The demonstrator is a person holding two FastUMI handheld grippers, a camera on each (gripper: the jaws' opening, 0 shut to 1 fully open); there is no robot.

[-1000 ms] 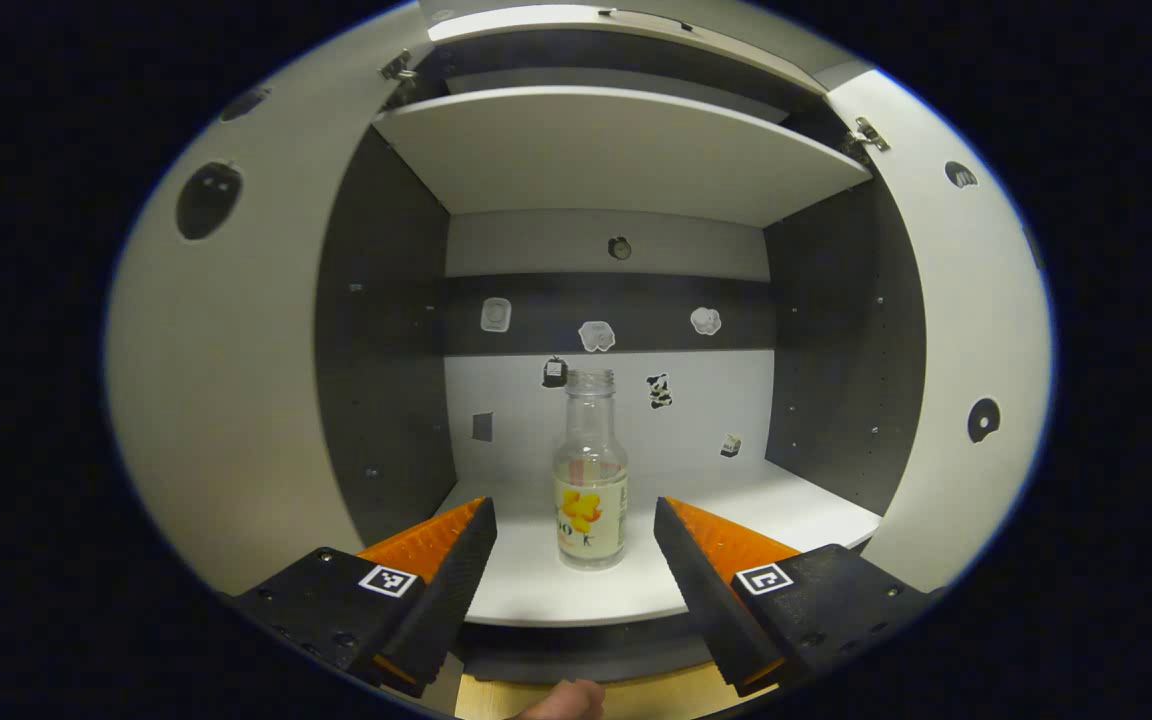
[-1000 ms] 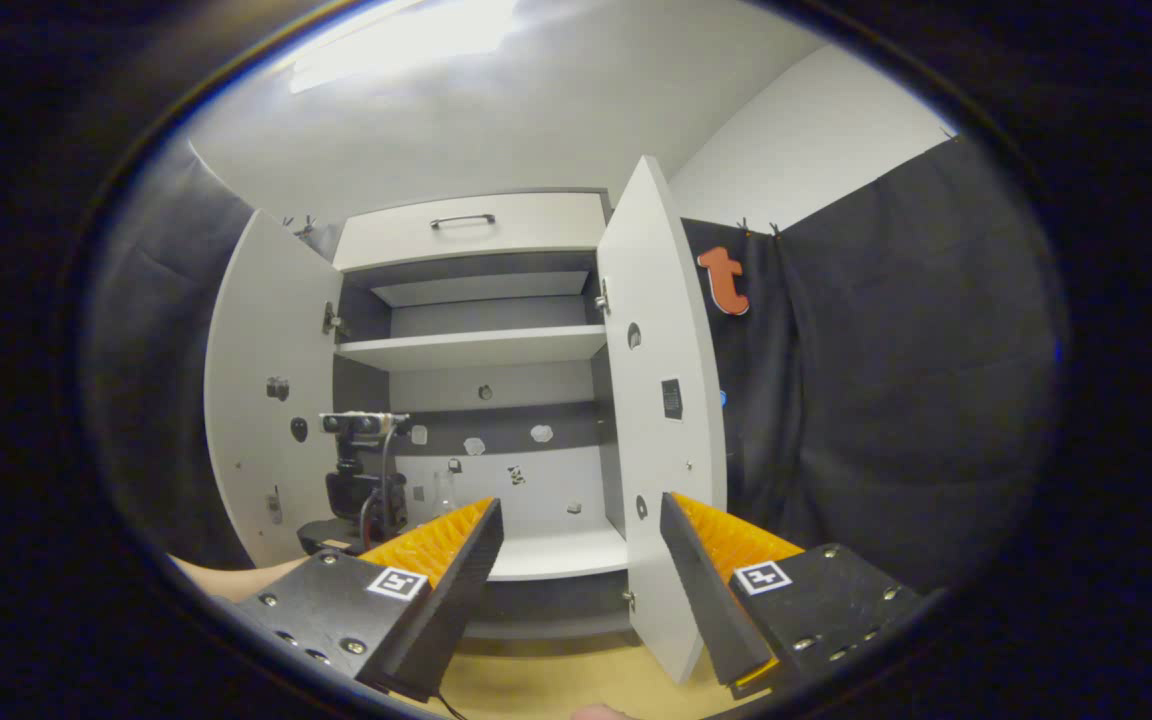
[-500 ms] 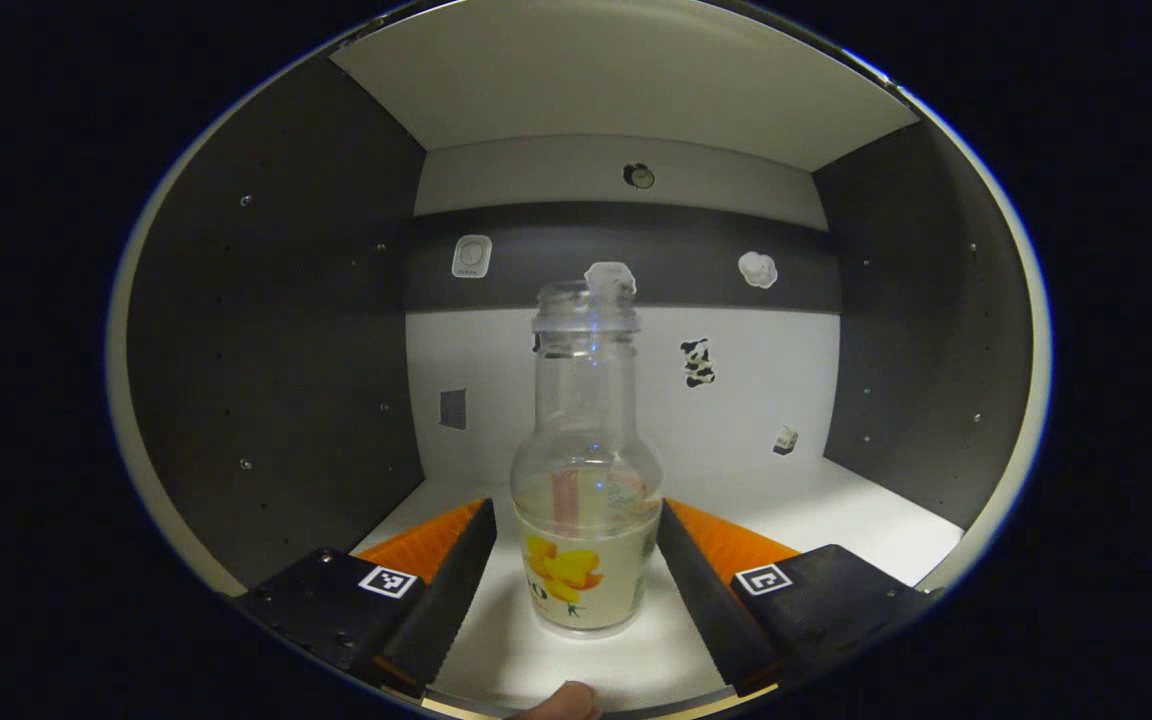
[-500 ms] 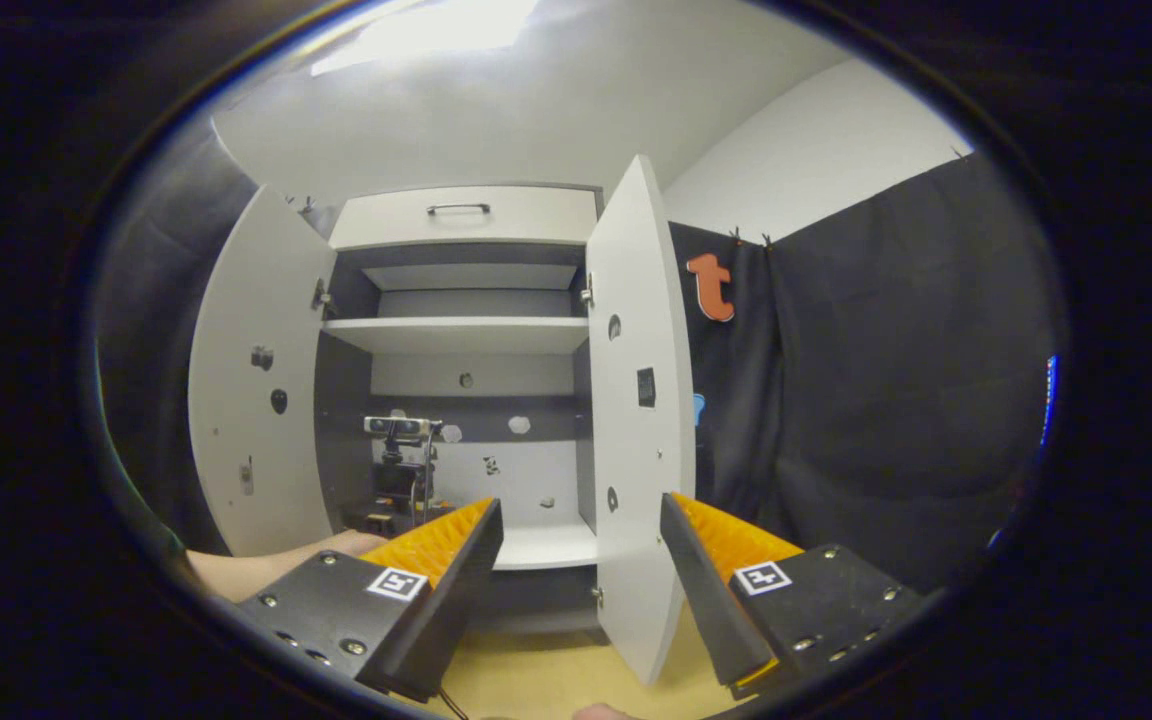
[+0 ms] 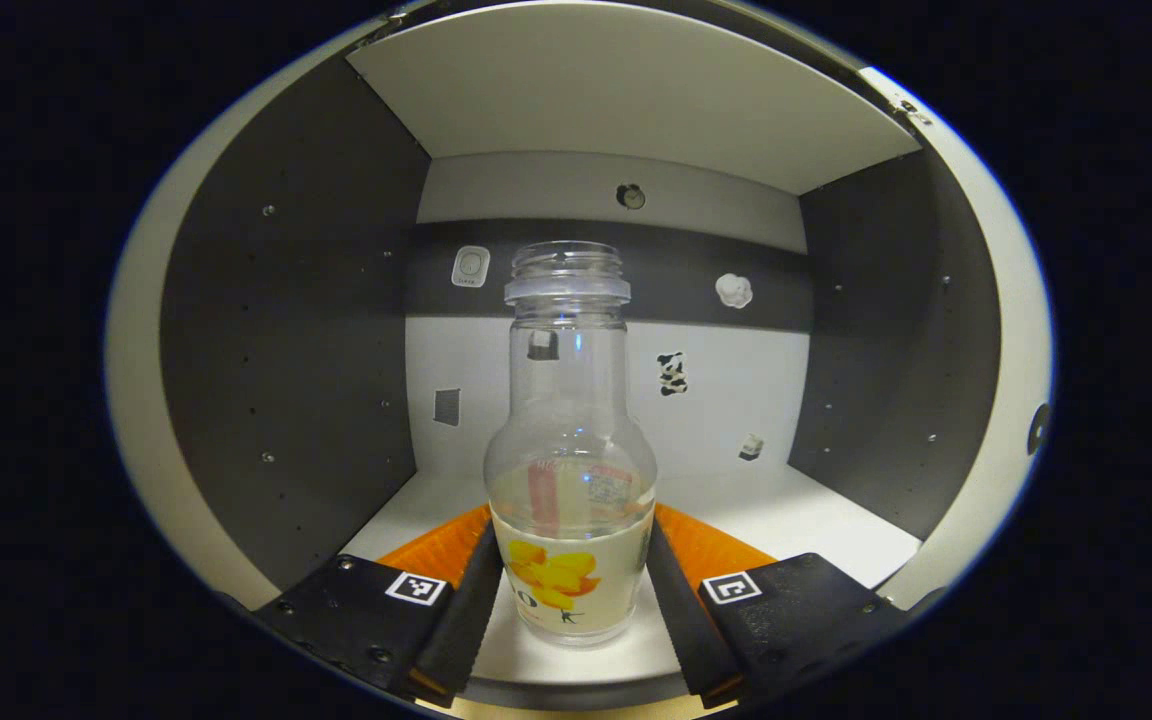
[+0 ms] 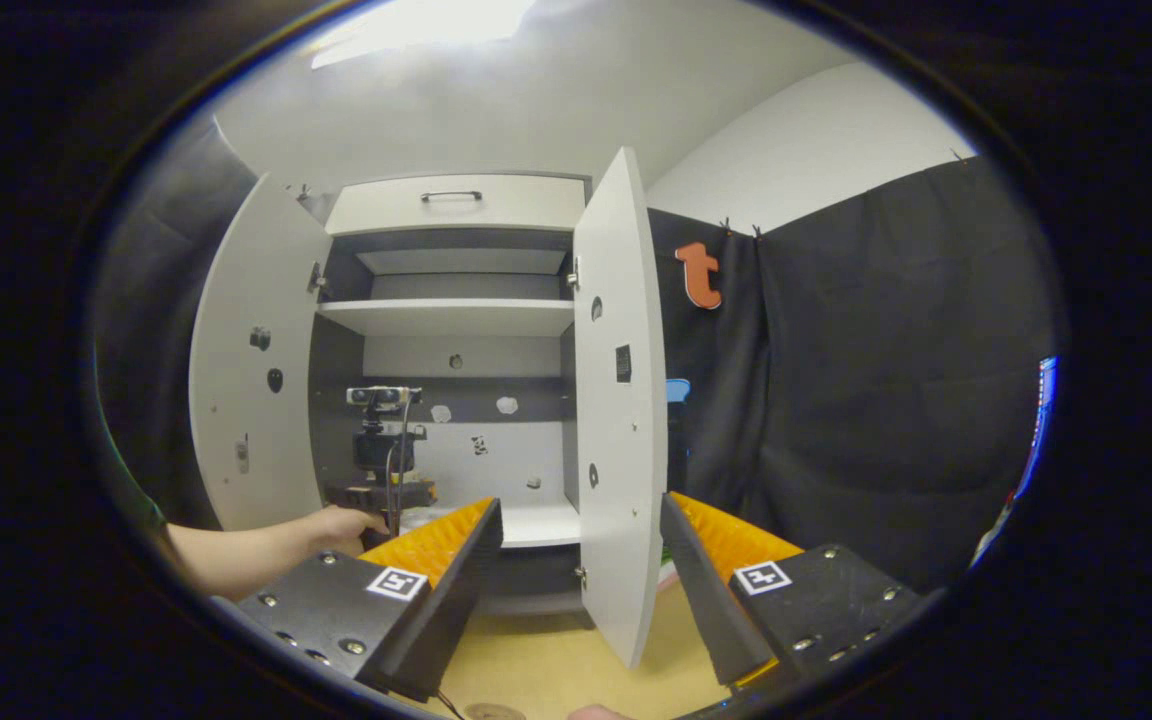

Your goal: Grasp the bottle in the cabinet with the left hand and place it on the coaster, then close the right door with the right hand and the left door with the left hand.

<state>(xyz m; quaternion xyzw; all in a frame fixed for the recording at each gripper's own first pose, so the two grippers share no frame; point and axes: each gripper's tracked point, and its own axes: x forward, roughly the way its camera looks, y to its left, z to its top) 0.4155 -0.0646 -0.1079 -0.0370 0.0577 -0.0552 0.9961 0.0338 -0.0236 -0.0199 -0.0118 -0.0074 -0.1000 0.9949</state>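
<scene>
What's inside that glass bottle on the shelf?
The bottle is clear with no cap, and its neck and shoulder look empty. A flowered label wraps the lower part, hiding whatever may be at the bottom.

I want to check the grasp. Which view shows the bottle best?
The left gripper view: the bottle stands upright, close, between the left gripper fingers. In the right gripper view, the far-off left gripper and the hand stand before it.
</scene>
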